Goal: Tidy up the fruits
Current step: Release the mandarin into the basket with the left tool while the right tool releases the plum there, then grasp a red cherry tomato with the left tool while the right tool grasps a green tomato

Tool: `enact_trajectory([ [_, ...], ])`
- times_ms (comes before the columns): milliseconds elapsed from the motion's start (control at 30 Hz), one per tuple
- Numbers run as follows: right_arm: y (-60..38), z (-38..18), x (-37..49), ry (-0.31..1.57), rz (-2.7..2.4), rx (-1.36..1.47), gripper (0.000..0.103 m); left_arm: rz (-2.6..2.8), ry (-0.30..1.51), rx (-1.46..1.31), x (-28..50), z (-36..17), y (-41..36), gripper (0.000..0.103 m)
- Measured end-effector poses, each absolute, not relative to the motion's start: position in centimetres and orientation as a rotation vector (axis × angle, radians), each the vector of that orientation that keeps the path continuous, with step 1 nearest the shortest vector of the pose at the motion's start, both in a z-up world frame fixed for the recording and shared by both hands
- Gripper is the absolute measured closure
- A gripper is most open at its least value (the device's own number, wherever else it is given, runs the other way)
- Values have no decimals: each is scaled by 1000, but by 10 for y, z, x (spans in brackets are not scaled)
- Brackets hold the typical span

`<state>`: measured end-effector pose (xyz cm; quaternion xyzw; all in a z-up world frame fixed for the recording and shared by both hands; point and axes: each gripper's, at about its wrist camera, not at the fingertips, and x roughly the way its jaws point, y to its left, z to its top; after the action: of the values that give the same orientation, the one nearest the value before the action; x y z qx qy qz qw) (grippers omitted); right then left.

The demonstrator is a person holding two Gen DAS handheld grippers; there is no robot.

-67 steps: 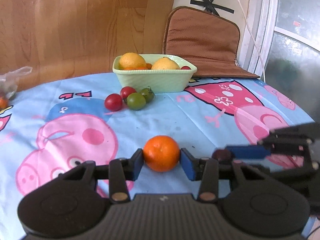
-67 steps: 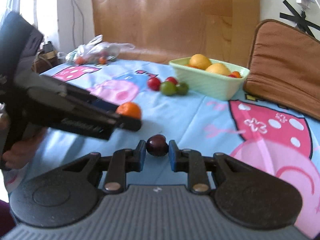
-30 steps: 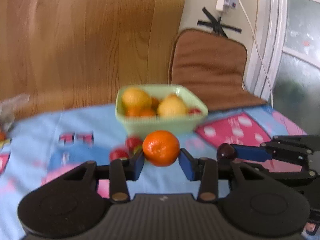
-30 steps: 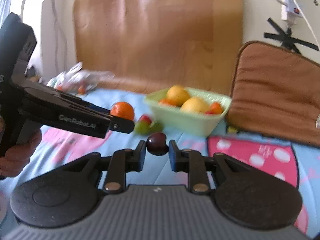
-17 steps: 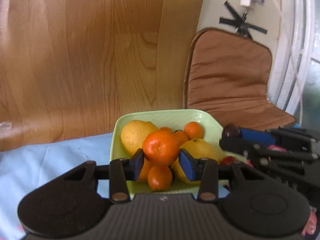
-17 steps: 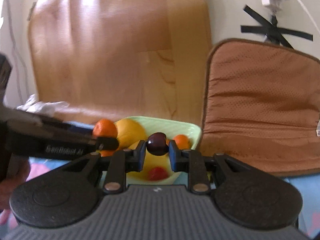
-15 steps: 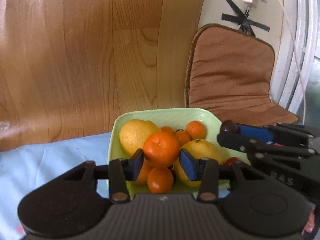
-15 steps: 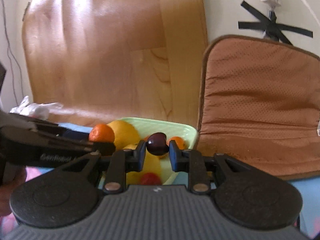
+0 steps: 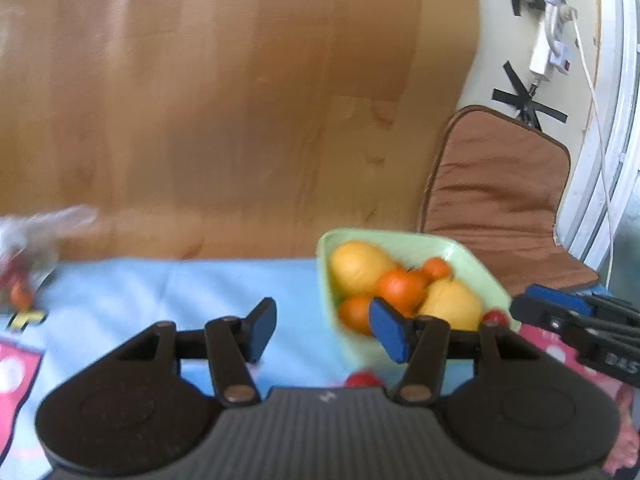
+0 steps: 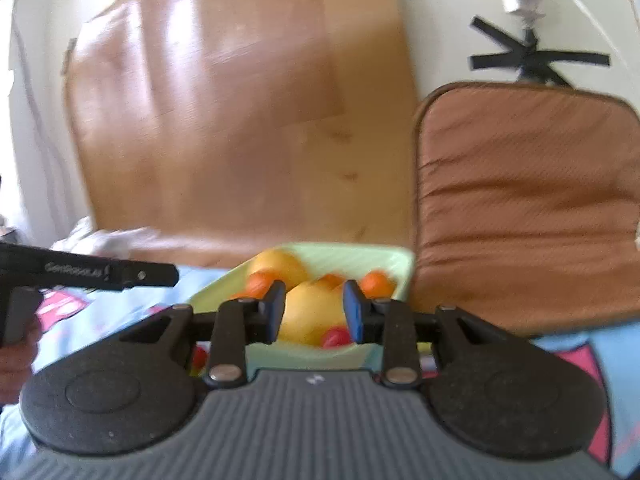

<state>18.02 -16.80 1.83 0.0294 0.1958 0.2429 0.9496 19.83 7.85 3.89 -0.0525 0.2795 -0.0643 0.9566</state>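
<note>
Left wrist view: left gripper [image 9: 322,330] spread wide, nothing between the blue pads; it sits low centre of frame over the blue cartoon-print tabletop [image 9: 168,292]; pale green bowl [image 9: 404,236] right of centre, partly behind the right-hand pad; in the bowl two large yellow fruits [image 9: 356,266], several small oranges [image 9: 400,288] and a red tomato [image 9: 496,316] at the near right edge; one more red tomato [image 9: 362,380] on the tabletop just below the bowl, mostly hidden by the gripper body; right gripper [image 9: 576,316] enters from the right edge, tips near the bowl's right rim; brown seat cushion [image 9: 500,196] leans on the wall behind the bowl; wood panel [image 9: 224,100] fills the upper left; clear plastic bag [image 9: 28,248] with small fruit at the left edge; white power strip [image 9: 550,52] and black tape on the wall, upper right; frame is motion-blurred.

Right wrist view: right gripper [image 10: 314,312] parted, holding nothing, pads straddling the sight line to the bowl [image 10: 360,252]; a large yellow fruit [image 10: 312,308] shows between the pads, inside the bowl; red tomato [image 10: 336,336] low in the gap; small oranges [image 10: 374,282] further back; left gripper [image 10: 132,274] reaches in from the left edge, tip short of the bowl's left rim; its opening can't be read from here; cushion [image 10: 528,208] fills the right; wood panel [image 10: 240,120] centre left.
</note>
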Motion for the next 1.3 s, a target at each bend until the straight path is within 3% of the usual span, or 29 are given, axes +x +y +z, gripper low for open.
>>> enact_trajectory([
  [267, -117, -8, 148, 550, 675, -125, 69, -234, 702, -196, 177, 3, 100, 51],
  [533, -78, -19, 169, 636, 679, -203, 68, -301, 732, -281, 196, -12, 101, 54],
  [600, -75, -21, 178, 639, 662, -198, 65, -325, 731, -317, 201, -14, 104, 63],
  [667, -73, -22, 180, 637, 662, -191, 58, -333, 729, -339, 203, -16, 105, 66],
  [733, -70, -22, 182, 639, 651, -185, 58, -333, 720, -337, 203, -17, 104, 68],
  [800, -71, -23, 181, 641, 648, -182, 61, -330, 723, -333, 201, -18, 103, 72],
  [867, -72, -23, 181, 633, 631, -178, 72, -326, 728, -346, 197, -18, 104, 72],
  [1300, -121, -15, 101, 599, 612, -134, 72, -336, 701, -300, 115, -8, 85, 72],
])
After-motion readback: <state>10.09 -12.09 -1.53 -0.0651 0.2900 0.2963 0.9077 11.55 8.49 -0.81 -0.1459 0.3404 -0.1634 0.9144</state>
